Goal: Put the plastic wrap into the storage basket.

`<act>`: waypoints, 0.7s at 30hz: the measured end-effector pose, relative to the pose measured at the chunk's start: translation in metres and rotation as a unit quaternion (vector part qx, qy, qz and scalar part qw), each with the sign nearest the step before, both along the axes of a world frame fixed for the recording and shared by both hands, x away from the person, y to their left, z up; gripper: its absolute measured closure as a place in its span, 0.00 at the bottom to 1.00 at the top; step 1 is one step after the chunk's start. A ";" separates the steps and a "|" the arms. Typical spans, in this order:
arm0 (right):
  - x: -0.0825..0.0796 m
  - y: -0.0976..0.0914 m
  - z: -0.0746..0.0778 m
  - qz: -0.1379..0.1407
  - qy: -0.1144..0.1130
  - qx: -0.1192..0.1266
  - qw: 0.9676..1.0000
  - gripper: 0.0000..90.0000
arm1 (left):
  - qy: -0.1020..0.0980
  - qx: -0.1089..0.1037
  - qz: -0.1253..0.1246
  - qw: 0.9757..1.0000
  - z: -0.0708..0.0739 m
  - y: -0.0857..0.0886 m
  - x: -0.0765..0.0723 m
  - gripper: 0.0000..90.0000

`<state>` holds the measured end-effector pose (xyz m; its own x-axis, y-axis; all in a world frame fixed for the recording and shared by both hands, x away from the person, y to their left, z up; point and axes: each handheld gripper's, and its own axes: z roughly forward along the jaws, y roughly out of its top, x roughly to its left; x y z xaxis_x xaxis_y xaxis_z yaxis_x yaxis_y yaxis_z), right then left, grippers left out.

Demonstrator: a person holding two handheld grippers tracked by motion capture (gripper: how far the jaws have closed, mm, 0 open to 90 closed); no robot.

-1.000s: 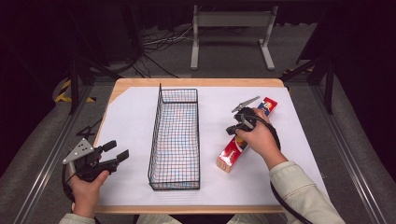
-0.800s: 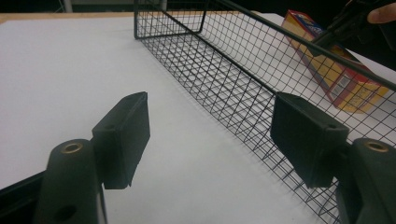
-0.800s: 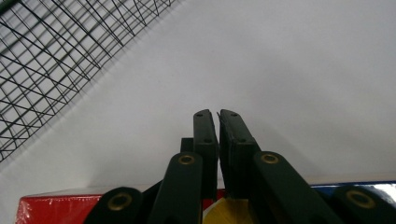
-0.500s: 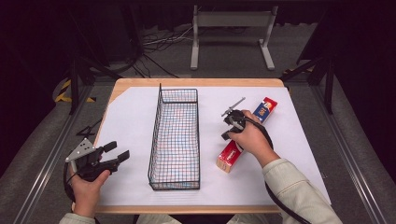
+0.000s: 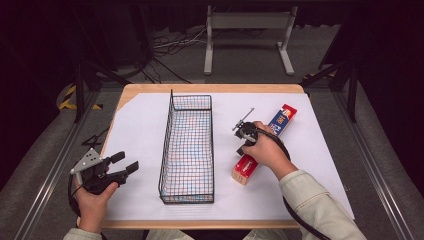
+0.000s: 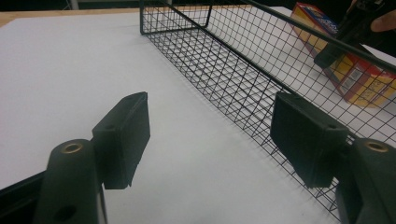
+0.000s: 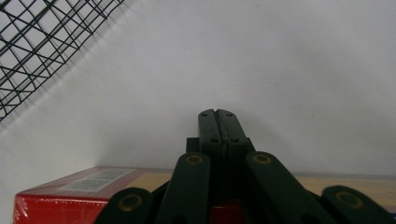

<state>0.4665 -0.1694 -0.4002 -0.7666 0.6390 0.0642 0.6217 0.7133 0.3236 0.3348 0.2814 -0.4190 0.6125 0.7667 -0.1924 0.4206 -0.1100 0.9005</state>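
A long red, yellow and blue box (image 5: 283, 119) lies slanted on the white sheet, right of the wire basket (image 5: 171, 145). My right gripper (image 5: 242, 149) is shut with nothing between its fingers. It points down at the box's left edge about midway along. In the right gripper view the shut gripper (image 7: 218, 114) hangs over the box (image 7: 79, 191) and the sheet. In the left gripper view the right gripper's tip meets the box (image 6: 359, 79). My left gripper (image 5: 126, 161) rests open at the table's front left, aimed at the basket (image 6: 243, 79), and holds nothing.
The empty black basket stands lengthwise in the middle of the table, and its corner (image 7: 37, 42) lies close to the right gripper. White paper (image 5: 145, 125) covers the wooden tabletop. A metal stand (image 5: 247, 30) and cables lie on the floor beyond.
The right hand has slid left and toward the person along the box, and now sits over its middle. The left gripper has stayed put.
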 end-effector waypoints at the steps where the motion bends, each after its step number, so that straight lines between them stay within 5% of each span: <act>1: 0.000 0.000 0.000 0.000 -0.001 0.000 1.000 1.00 | 0.000 0.001 0.000 1.000 0.000 -0.001 0.000 0.32; 21: -0.021 -0.014 0.005 0.030 0.035 -0.038 0.998 1.00 | -0.002 0.003 0.006 1.000 0.000 0.001 -0.004 0.33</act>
<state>0.4460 -0.1831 -0.3954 -0.7985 0.5977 0.0722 0.5968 0.7703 0.2247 0.3312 0.2828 -0.4186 0.6033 0.7754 -0.1864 0.4192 -0.1095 0.9012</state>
